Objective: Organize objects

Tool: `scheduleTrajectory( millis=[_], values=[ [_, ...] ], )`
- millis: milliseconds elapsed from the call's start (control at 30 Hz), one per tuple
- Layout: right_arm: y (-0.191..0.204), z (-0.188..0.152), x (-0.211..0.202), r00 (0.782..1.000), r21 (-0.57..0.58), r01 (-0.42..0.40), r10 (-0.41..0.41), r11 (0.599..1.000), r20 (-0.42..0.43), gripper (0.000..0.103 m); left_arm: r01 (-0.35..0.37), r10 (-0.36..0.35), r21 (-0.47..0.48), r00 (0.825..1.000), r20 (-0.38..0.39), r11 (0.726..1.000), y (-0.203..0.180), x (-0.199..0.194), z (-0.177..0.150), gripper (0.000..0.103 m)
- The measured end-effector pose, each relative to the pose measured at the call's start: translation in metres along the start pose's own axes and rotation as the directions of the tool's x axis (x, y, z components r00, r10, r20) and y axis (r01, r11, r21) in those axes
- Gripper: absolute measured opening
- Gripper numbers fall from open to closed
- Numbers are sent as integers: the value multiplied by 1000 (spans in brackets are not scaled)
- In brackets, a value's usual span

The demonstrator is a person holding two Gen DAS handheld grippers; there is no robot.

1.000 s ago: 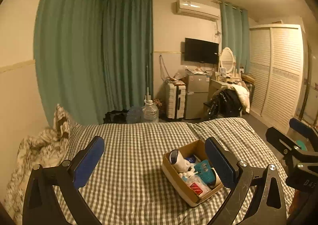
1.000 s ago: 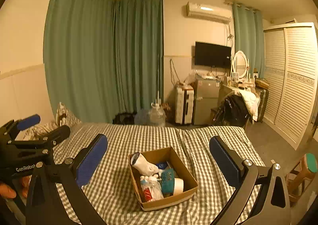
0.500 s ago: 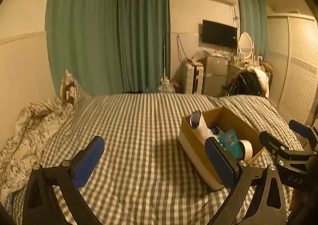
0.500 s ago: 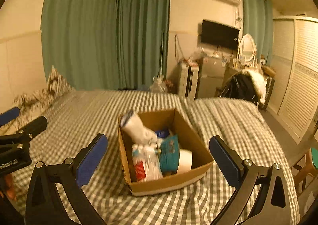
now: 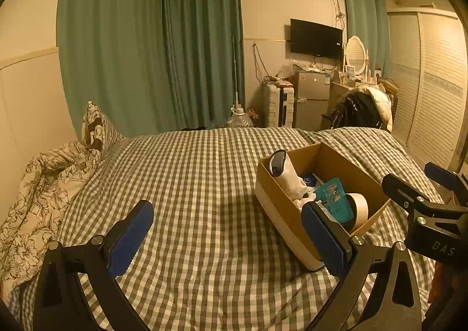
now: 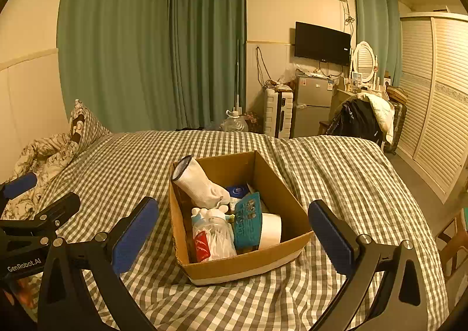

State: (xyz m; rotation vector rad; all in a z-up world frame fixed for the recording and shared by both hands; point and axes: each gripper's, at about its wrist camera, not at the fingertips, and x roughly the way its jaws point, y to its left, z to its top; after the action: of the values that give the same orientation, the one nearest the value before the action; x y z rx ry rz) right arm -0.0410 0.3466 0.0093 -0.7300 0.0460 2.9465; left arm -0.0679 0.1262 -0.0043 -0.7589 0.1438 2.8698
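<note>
Cardboard box (image 6: pixel 242 265) sits on the checked bedspread (image 6: pixel 117 167), dead ahead of my right gripper (image 6: pixel 233 234), at 2 o'clock from my left gripper (image 5: pixel 226 238). Both spread wide, empty. Only the right view shows the clear bottle (image 6: pixel 215 238); sock (image 6: pixel 199 183) upright at the back-left corner.

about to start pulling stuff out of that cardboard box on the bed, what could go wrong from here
1. The open brown cardboard box sits on soft, rumpled grey-and-white checked bedding, so it may tip or slide when pushed.
2. The items are packed tight: lifting the white sock could drag the clear plastic bottle or the teal packet along.
</note>
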Motion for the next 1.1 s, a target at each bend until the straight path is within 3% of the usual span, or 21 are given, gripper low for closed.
scheduleTrajectory(
  millis=[1100],
  values=[
    [6,-3,5,1000,-13,4,-5,1000,-29,103,4,-4,-29,1000,-29,1000,3,4,-7,103]
  ],
)
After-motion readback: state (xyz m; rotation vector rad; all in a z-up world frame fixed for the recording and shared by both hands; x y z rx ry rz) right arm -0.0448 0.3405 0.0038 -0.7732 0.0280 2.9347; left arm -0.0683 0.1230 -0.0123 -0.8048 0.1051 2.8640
